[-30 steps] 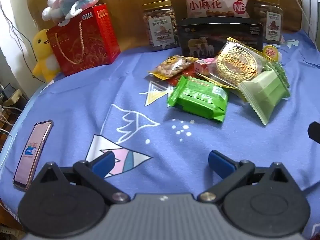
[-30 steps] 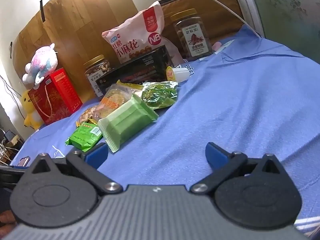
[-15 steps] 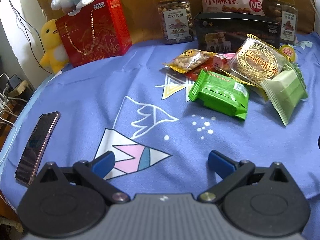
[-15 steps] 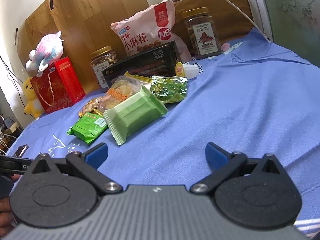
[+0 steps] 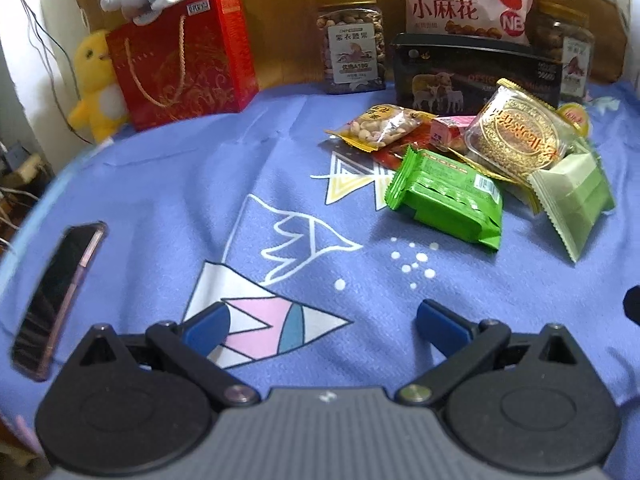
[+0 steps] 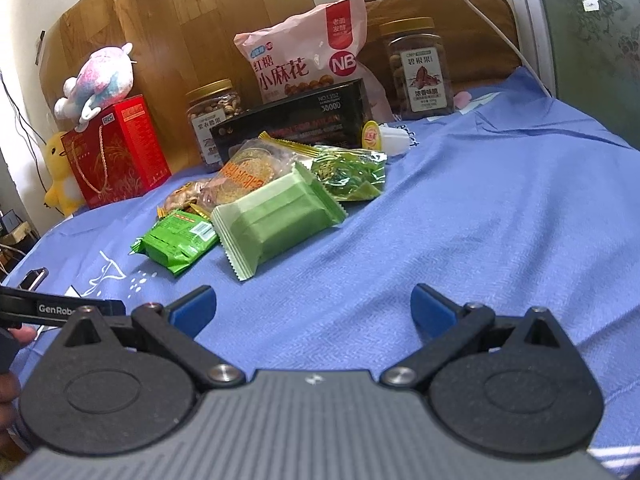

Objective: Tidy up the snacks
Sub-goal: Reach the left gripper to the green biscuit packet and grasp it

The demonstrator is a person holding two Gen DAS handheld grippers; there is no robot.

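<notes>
the left gripper (image 5: 320,322) hangs over a blue printed sheet (image 5: 168,200), its jaws spread wide with nothing between them. ahead on the right lies a heap of snacks: a bright green packet (image 5: 450,198) nearest, a pale green packet (image 5: 576,196) beside it, a round golden pastry (image 5: 516,136) behind. a phone (image 5: 56,300) lies flat at the left edge.

A wooden headboard (image 6: 168,40) is standing behind the blue bedsheet (image 6: 500,216). Light is falling on the pale wall (image 6: 24,8).
</notes>
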